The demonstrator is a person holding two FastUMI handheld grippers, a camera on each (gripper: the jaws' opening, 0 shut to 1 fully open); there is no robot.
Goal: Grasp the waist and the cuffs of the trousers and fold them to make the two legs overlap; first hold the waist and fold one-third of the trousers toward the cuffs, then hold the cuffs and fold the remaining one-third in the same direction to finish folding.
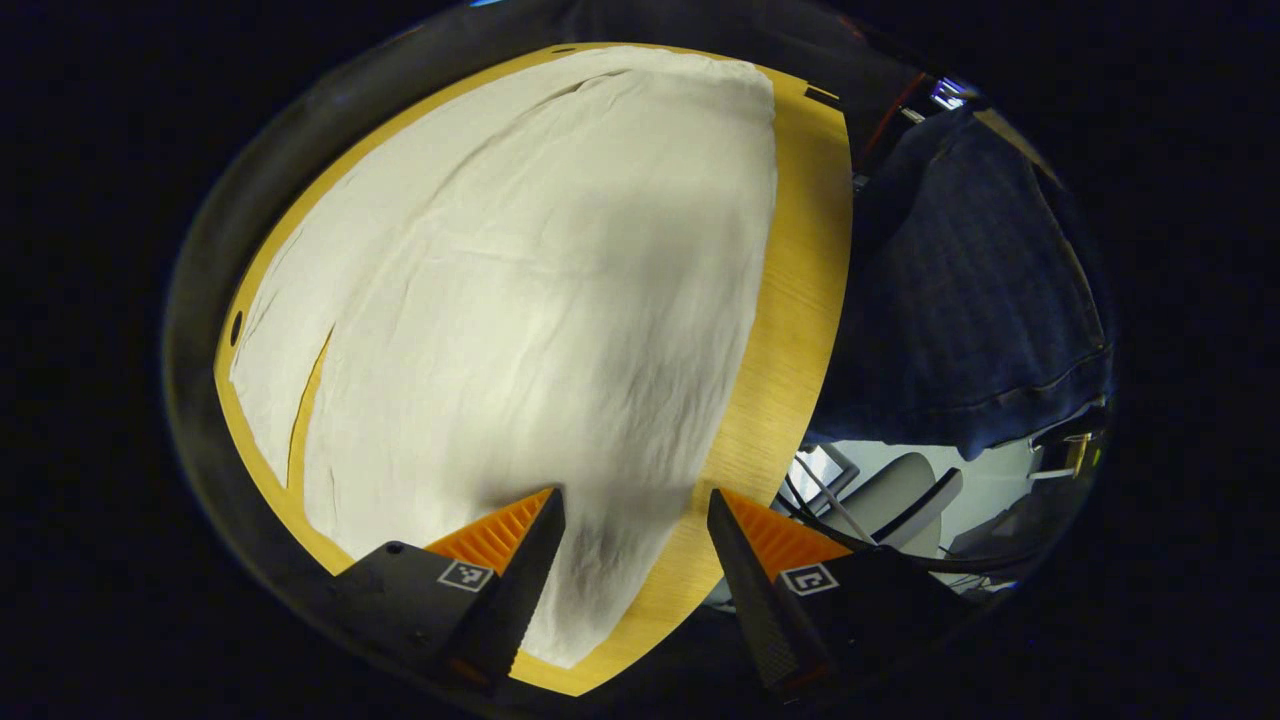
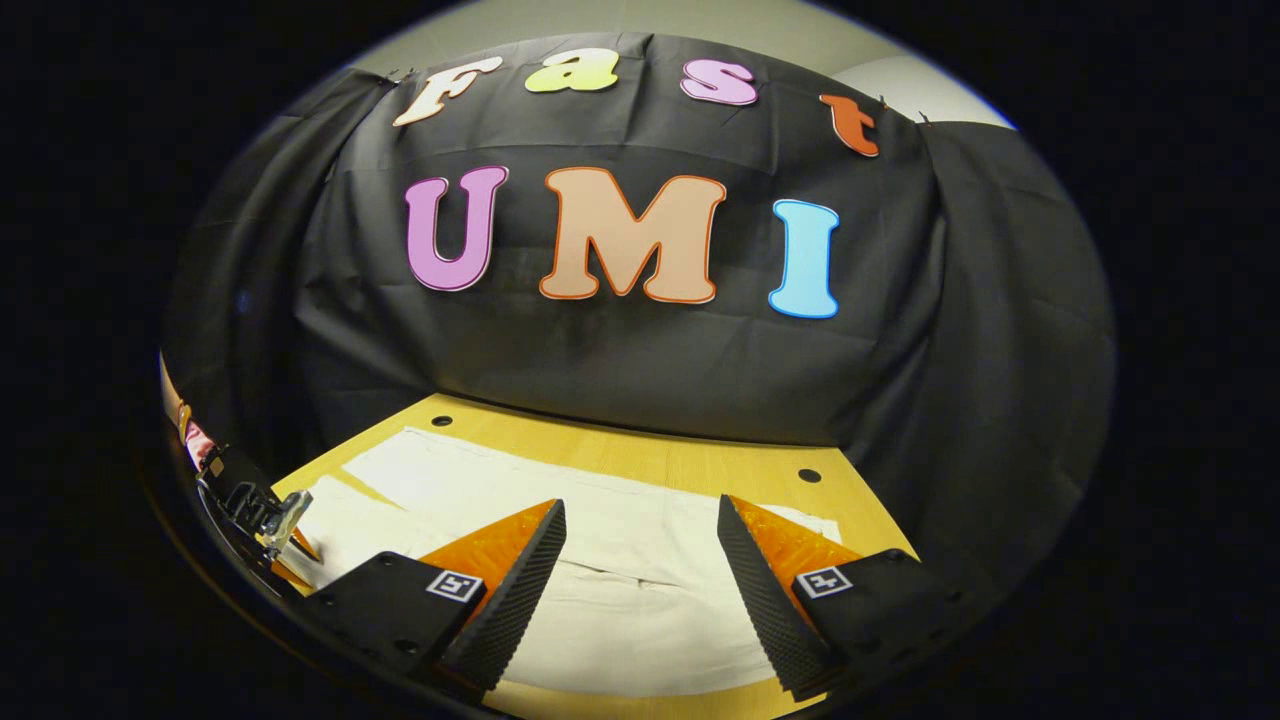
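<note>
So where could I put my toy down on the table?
The white trousers cover most of the wooden table. Bare strips run beside them along the person's side, and at the back between the trousers and the black cloth wall.

The cream-white trousers (image 1: 520,300) lay spread flat and lightly creased on the table, legs parted by a narrow gap toward eight o'clock.

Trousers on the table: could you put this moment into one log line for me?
trousers: spread flat on table, not gripped | left tool: open, above trousers | right tool: open, above trousers | fold: not started
</note>
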